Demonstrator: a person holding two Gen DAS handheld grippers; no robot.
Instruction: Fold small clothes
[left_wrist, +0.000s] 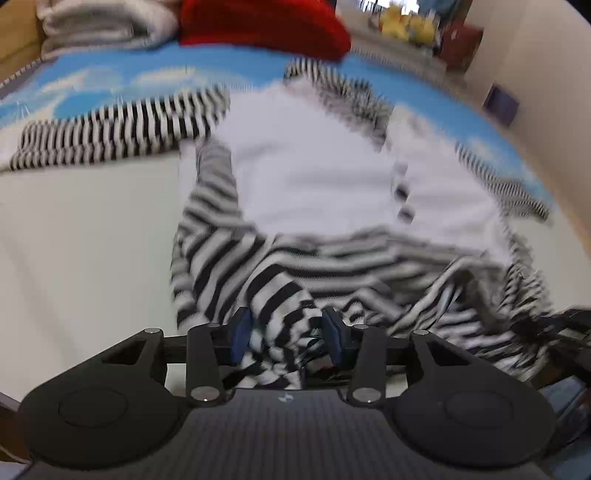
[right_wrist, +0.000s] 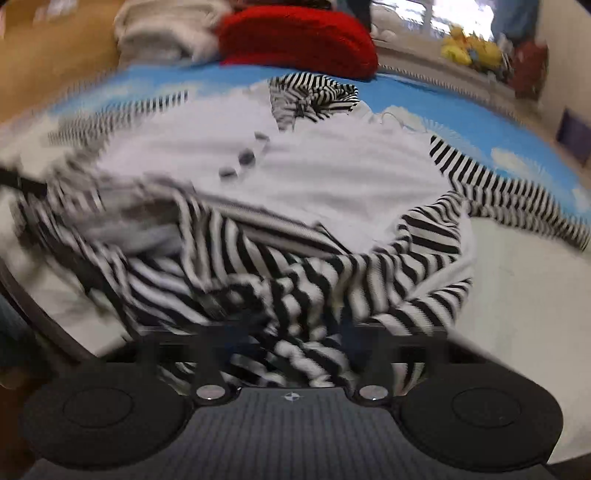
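Striped black-and-white cloth filled most of what I saw: the small garment (left_wrist: 314, 177), white across its body with dark buttons (right_wrist: 245, 158) down the front and striped sleeves thrown out to either side, lay spread on my pale work surface (left_wrist: 85, 240), its far part over a blue mat printed with clouds (left_wrist: 110, 81). Its near hem was bunched up toward me. My left gripper (left_wrist: 286, 328) had its blue pads (left_wrist: 242, 332) parted, a fold of the striped hem lying between them; whether either pad pressed on it I could not tell, so I counted it released. My right gripper (right_wrist: 291, 332) was smeared with motion and buried under the rumpled stripes; its fingertips were hidden, yet it was drawn nearly closed, with the hem gathered right where the jaws met, so I took it to be pinching that cloth. Beyond the garment sat a red bundle (left_wrist: 266, 26) and a folded grey-white pile (left_wrist: 103, 26), and yellow toys (right_wrist: 471, 48) stood by the window.
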